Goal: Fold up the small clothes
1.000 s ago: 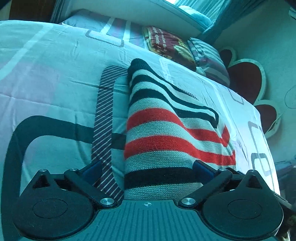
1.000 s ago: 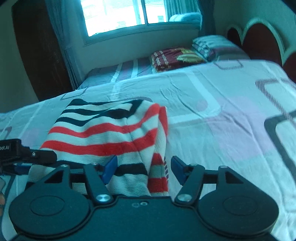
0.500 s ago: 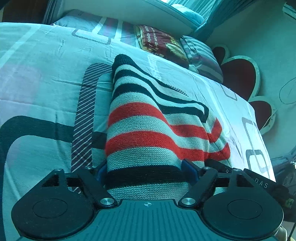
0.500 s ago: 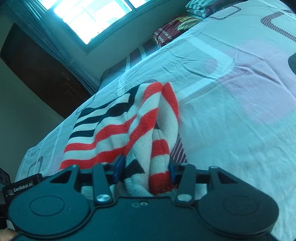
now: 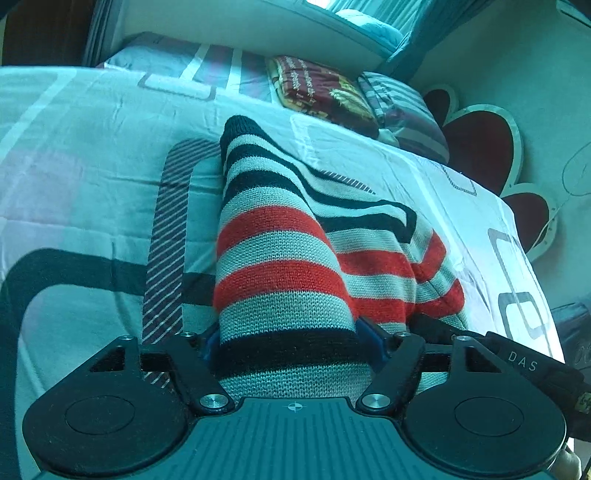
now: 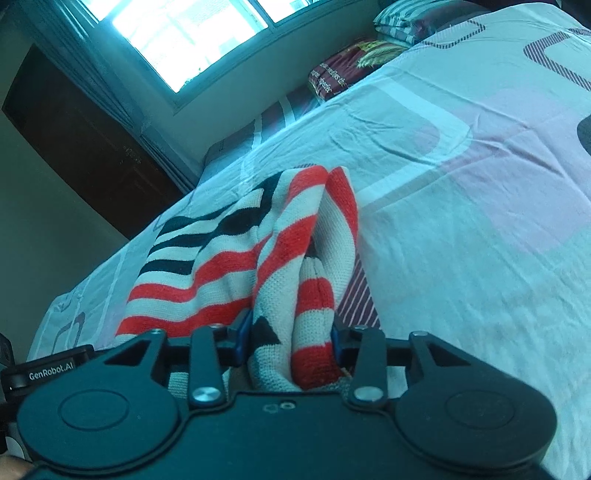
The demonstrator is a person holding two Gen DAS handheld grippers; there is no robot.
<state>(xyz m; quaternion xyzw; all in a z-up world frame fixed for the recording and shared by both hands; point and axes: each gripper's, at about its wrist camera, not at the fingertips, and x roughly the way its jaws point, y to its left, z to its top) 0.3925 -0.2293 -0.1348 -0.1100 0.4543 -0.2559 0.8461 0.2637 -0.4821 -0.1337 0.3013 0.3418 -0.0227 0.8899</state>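
Both tongs, left tongs (image 5: 291, 345) and right tongs (image 6: 288, 338), have just closed from wide apart and now clamp the near edge of the striped knit sweater (image 5: 280, 266) lying on the bed (image 5: 92, 177), so the fold can begin.

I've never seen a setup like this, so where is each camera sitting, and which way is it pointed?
Left wrist: rides on the left tool, looking down along it at the striped knit garment it clamps; the right tool's body shows at right.
Right wrist: rides on the right tool, clamping the garment's bunched edge, facing the window.
Both show: garment, bedsheet, red pillow.
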